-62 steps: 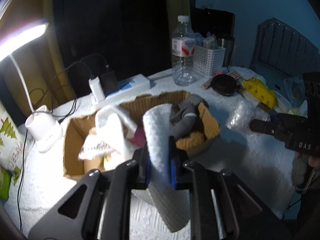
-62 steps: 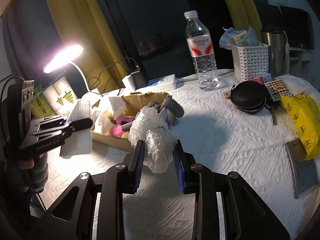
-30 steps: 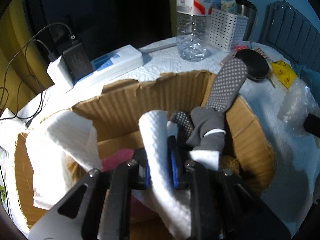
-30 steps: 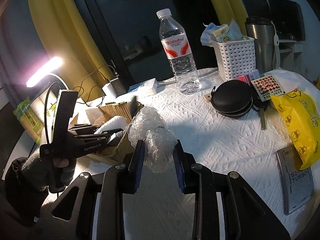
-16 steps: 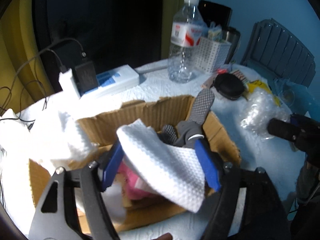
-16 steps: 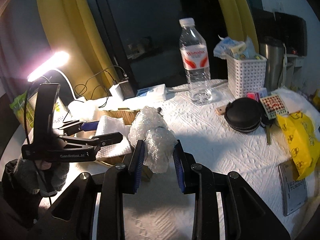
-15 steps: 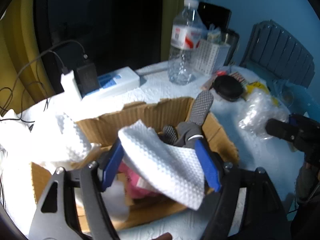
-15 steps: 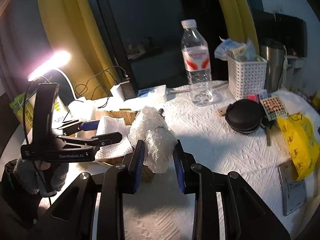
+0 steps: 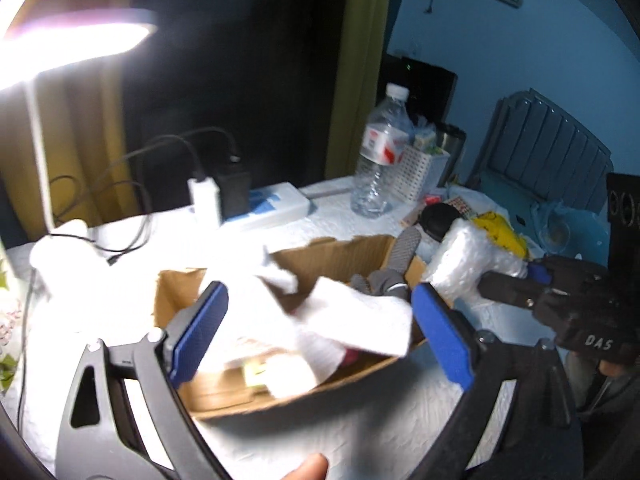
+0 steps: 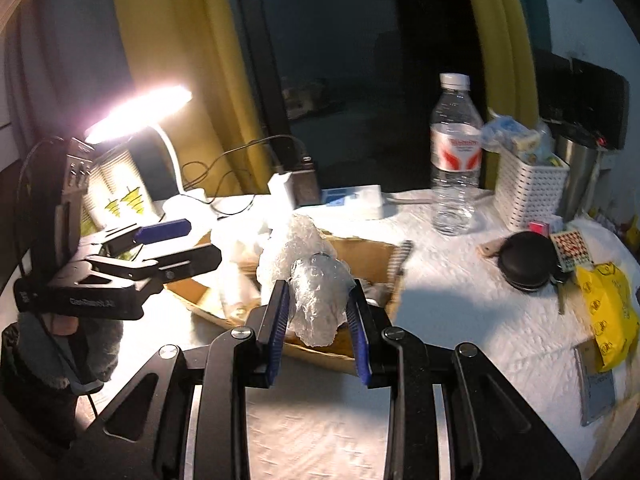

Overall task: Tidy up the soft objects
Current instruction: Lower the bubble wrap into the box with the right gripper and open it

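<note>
bubble wrap (image 10: 316, 280) clamped in right hand-held gripper (image 10: 318, 312), above cardboard box (image 10: 372, 250)

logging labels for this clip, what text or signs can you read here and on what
"DAS": white letters on the right gripper body, left wrist view.
Left gripper side lettering: blurred, not readable.
Bottle label: red and white, its word too blurred to read.
Yellow bag: dark round prints, not readable.
Grey card at the table's edge: lettering too small.
Green tree prints on the pack by the lamp: no words legible.
</note>
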The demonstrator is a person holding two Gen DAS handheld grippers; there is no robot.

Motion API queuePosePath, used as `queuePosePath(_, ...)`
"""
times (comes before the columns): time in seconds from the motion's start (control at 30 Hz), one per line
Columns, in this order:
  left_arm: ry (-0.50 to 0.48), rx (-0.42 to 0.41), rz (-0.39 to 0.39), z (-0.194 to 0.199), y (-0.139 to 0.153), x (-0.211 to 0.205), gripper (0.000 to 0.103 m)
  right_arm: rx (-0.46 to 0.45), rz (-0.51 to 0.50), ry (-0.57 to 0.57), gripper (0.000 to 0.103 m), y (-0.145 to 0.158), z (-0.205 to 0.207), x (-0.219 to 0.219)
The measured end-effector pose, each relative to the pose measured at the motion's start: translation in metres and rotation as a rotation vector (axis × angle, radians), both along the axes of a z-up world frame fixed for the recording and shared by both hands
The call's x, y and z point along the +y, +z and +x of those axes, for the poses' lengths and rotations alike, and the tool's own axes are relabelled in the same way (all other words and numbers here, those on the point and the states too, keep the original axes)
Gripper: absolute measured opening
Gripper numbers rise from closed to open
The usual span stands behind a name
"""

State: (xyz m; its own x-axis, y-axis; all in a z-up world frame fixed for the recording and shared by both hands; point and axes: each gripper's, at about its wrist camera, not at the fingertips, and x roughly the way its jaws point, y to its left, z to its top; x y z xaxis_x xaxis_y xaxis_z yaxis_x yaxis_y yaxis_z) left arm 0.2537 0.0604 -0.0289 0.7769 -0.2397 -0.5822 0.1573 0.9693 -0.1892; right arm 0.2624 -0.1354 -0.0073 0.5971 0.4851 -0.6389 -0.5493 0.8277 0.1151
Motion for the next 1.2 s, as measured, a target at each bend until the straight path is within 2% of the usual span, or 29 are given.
queuePosePath(0.23,0.075,0.005,-0.008,-0.027,-0.006,0.045,0.094,0.002,-0.019,0.053,0.03,-0.004,-0.009,0.045)
queuePosePath(0.5,0.136,0.041,-0.032,-0.046,-0.027,0.091,0.094,0.029,-0.05,0.126,0.03,-0.017,-0.01,0.1)
queuePosePath(0.9,0.186,0.093,-0.058,-0.059,-0.048,0.129,0.094,0.115,-0.11,0.226,0.031,-0.065,0.006,0.166)
queuePosePath(1.1,0.195,0.102,-0.062,-0.059,-0.053,0.132,0.094,0.127,-0.12,0.236,0.032,-0.073,0.012,0.171)
queuePosePath(1.13,0.195,0.1,-0.062,-0.06,-0.052,0.131,0.094,0.125,-0.119,0.234,0.032,-0.072,0.013,0.17)
queuePosePath(1.2,0.194,0.095,-0.06,-0.061,-0.05,0.13,0.094,0.11,-0.132,0.214,0.046,-0.073,0.013,0.171)
